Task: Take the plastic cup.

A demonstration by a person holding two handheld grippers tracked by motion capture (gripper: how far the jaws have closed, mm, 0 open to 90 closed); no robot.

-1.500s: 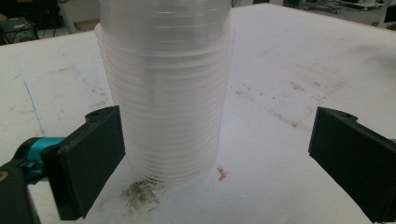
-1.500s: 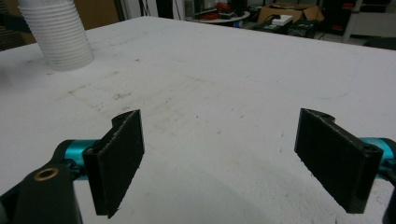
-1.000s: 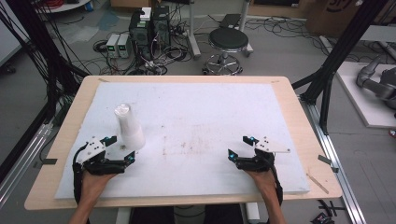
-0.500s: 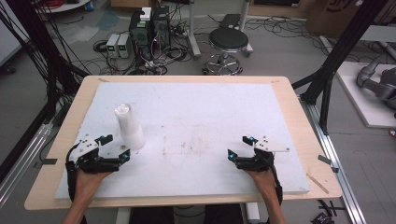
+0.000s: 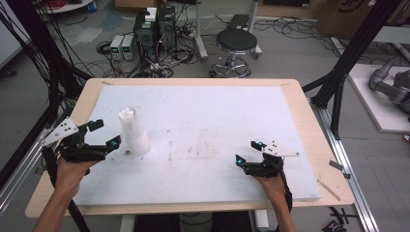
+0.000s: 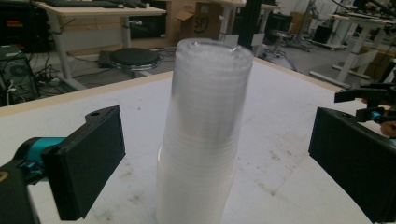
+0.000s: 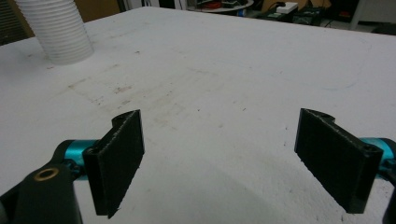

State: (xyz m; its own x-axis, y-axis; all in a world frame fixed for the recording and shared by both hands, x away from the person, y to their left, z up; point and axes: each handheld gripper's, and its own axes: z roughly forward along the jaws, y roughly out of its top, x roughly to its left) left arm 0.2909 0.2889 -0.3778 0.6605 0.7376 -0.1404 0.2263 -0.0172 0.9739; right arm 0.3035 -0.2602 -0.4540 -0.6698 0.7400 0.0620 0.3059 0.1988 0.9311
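Observation:
A tall stack of translucent white plastic cups [image 5: 133, 131] stands upside down on the left part of the white mat [image 5: 208, 121]. My left gripper [image 5: 104, 134] is open just left of the stack, one jaw behind it and one in front. In the left gripper view the cup stack [image 6: 205, 135] rises between the wide-apart jaws, touching neither. My right gripper [image 5: 247, 152] rests low on the mat at the right, open, with nothing between its jaws. The right gripper view shows the cup stack [image 7: 58, 30] far off at the upper left and bare mat [image 7: 219, 84] ahead.
The mat is stained brown near its middle [image 5: 193, 152]. The wooden table edge [image 5: 319, 145] frames the mat. Beyond the far edge stand a black stool [image 5: 236, 43] and computer boxes with cables [image 5: 154, 29] on the floor. A black frame post [image 5: 348, 63] rises at the right.
My left gripper has lifted and shifted left and away from me, so its jaws now straddle the cup stack. The right gripper has stayed put.

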